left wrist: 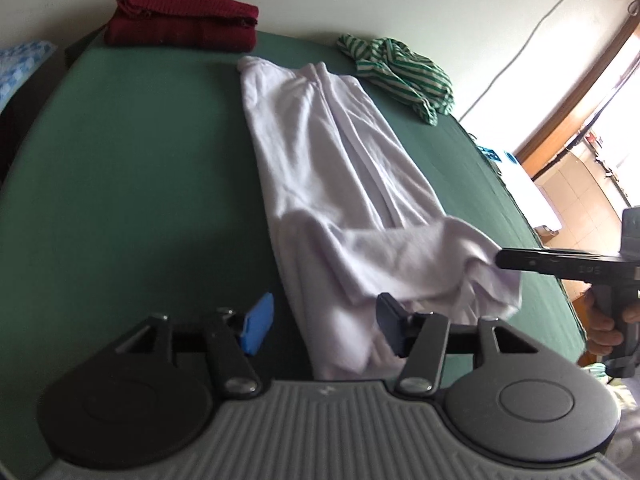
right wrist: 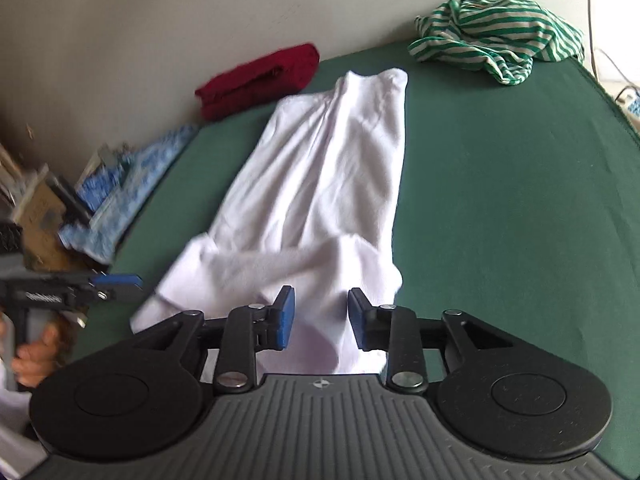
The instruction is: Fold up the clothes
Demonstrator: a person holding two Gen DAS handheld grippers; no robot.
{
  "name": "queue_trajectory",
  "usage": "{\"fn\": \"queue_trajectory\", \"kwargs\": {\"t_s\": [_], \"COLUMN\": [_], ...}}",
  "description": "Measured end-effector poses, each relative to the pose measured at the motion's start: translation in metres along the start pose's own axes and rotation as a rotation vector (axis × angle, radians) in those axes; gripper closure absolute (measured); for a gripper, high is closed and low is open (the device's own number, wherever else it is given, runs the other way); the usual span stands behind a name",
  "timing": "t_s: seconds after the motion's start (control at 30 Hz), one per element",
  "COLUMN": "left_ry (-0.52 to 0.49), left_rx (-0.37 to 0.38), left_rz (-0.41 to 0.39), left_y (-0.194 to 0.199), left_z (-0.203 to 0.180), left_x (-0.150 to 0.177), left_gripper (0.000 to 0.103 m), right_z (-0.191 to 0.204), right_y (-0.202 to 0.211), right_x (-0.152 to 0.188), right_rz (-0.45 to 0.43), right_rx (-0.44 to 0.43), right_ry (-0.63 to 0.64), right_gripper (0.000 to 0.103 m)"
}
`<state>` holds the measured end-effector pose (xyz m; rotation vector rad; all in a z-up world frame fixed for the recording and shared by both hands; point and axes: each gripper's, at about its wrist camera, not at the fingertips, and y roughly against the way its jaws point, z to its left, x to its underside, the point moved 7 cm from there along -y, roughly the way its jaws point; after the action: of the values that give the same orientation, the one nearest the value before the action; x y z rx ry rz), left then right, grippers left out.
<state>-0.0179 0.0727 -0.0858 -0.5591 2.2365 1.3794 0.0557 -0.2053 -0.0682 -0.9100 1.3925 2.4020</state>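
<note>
1. The white garment (left wrist: pixel 332 168) lay as a long strip down the middle of the green bed (left wrist: pixel 140 160), its near end raised.
2. The left gripper (left wrist: pixel 320 322) stood agape at the hem's 9 o'clock side; the right gripper (right wrist: pixel 320 318), jaws partly parted, straddled the hem's 3 o'clock corner.
3. Judged light, limp and slippery; best pinched at the hem corners.

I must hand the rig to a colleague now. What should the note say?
Left gripper: open, at the near end of the white garment, holding nothing.
Right gripper: open around the near hem; whether it pinches cloth I cannot tell.
White garment lies lengthwise on the green table, sides folded in.
Done: red sweater folded at far edge.
Left: finish white garment, then the crumpled striped shirt.
</note>
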Motion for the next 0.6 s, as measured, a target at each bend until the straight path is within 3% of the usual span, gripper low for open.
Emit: {"fn": "queue_trajectory", "kwargs": {"t_s": [0.03,0.07,0.13,0.2,0.27,0.3,0.37,0.43,0.5,0.6], "left_ry": [0.009,0.018,0.022,0.013,-0.017,-0.032,-0.044,-0.023,0.009,-0.011], "left_rx": [0.000,-0.003,-0.030,-0.053,-0.059,-0.060,-0.055,-0.039,-0.027,-0.050], "left_rz": [0.010,0.022,0.061,0.093,0.067,0.046,0.007,-0.014,0.006,0.025], "left_y": [-0.005,-0.010,-0.023,-0.030,-0.018,-0.010,0.003,0.006,-0.003,-0.010], "left_z": [-0.001,-0.002,0.000,0.001,-0.003,-0.005,-0.008,-0.007,-0.004,-0.008], "left_x": [0.004,0.008,0.016,0.024,0.023,0.021,0.015,0.009,0.009,0.013], "left_gripper": [0.054,0.065,0.081,0.080,0.078,0.076,0.059,0.059,0.059,0.059], "right_z": [0.000,-0.003,-0.008,-0.009,0.000,0.005,0.014,0.025,0.056,0.098], "right_y": [-0.005,-0.010,-0.018,-0.017,-0.007,-0.002,0.009,0.017,0.006,-0.023], "right_x": [0.005,0.009,0.016,0.018,0.007,0.002,-0.008,-0.018,-0.019,-0.005], "right_rz": [0.012,0.031,0.064,0.061,0.008,-0.018,-0.071,-0.116,-0.095,-0.056], "right_rx": [0.027,0.055,0.091,0.089,0.071,0.062,0.044,0.015,-0.097,-0.133], "right_ry": [0.015,0.015,0.010,0.028,0.057,0.072,0.101,0.136,0.225,0.433], "right_gripper": [0.081,0.094,0.094,0.093,0.080,0.080,0.077,0.074,0.072,0.068]}}
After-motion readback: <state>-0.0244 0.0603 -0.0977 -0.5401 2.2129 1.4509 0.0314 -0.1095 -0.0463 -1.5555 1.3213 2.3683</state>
